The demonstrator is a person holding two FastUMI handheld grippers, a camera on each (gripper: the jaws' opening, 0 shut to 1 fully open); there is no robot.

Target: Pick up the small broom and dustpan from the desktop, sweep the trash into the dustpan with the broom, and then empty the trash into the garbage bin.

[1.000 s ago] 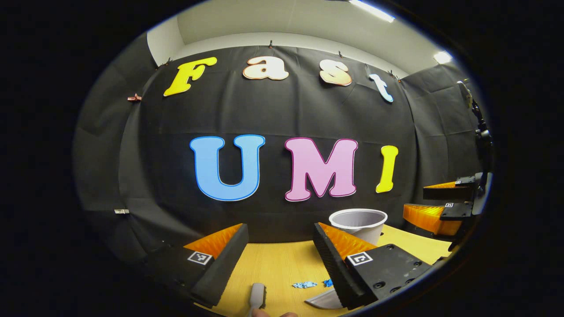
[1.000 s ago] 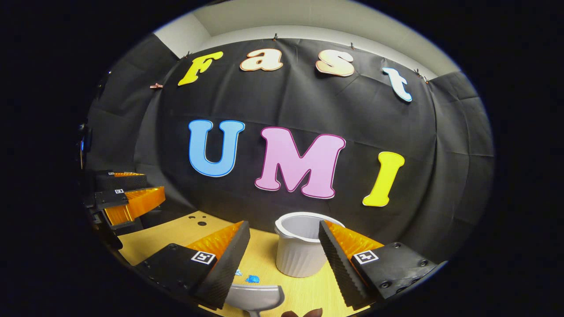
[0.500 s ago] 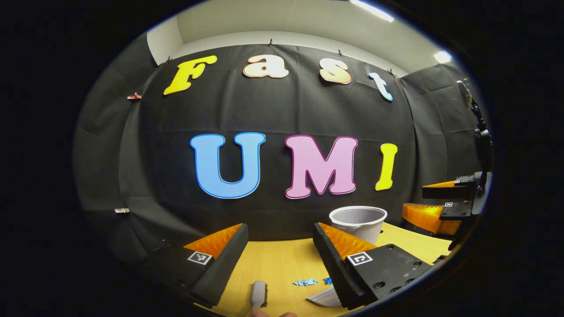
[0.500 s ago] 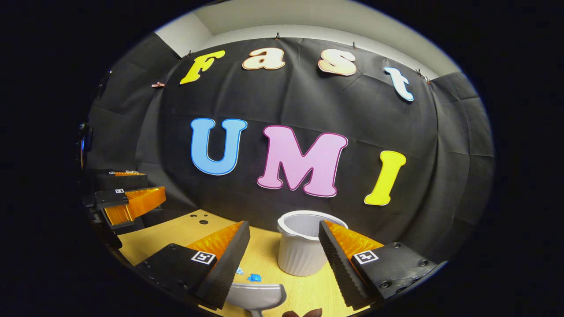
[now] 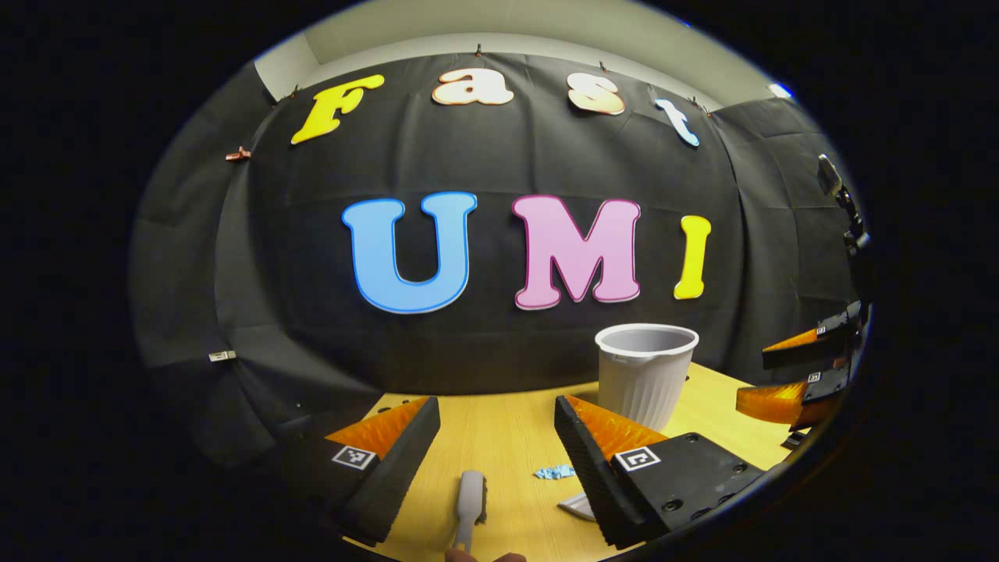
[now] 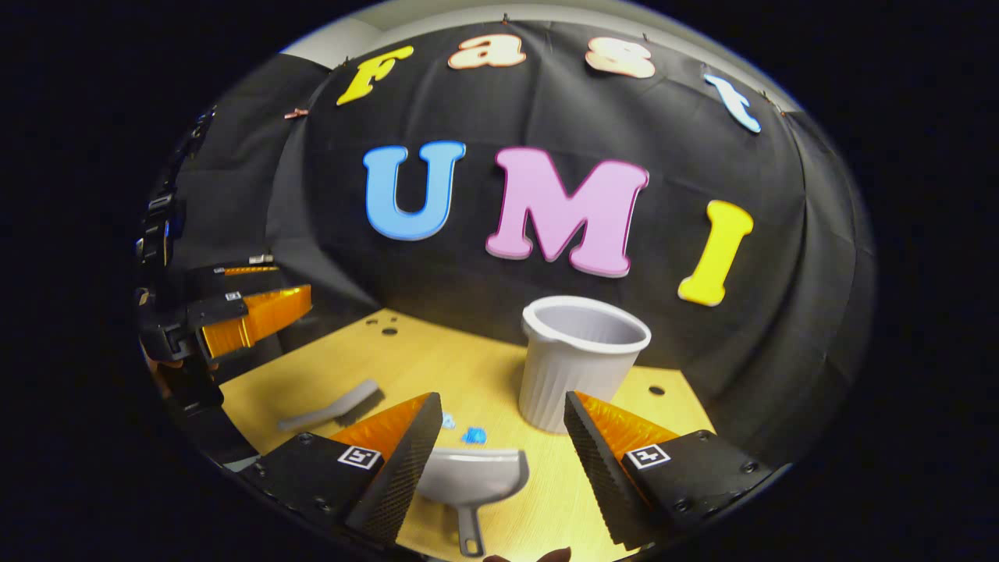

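Your left gripper (image 5: 496, 437): jaws spread wide, holding nothing, hovering above the desktop (image 5: 507, 425). In the left gripper view the small broom (image 5: 469, 499) lies flat on the wood between your two fingers, near the lower edge, its handle running toward you. It touches neither finger.

Your right gripper (image 6: 503, 437): jaws likewise wide apart and empty, above the desktop (image 6: 437, 367). In the right gripper view the dustpan (image 6: 473, 482) lies flat between your fingers, its scoop facing away from you and its handle pointing back toward you. Neither finger is on it.

Trash: small blue scraps (image 5: 555, 471) on the wood, to the right of the broom and just beside your left gripper's right finger. In the right gripper view the scraps (image 6: 471, 435) sit just beyond the dustpan's far lip.

Garbage bin (image 5: 645, 375): pale ribbed tub, upright, open at the top, standing at the far right of the desktop near the black cloth wall. In the right gripper view the bin (image 6: 581, 361) stands beyond the dustpan, slightly right of it.

Cross-sightings: your right gripper (image 5: 796, 375) appears at the right edge of the left gripper view. In the right gripper view your left gripper (image 6: 234, 308) shows at far left, and the broom (image 6: 332, 404) lies on the wood below it, left of the dustpan and well apart from it.
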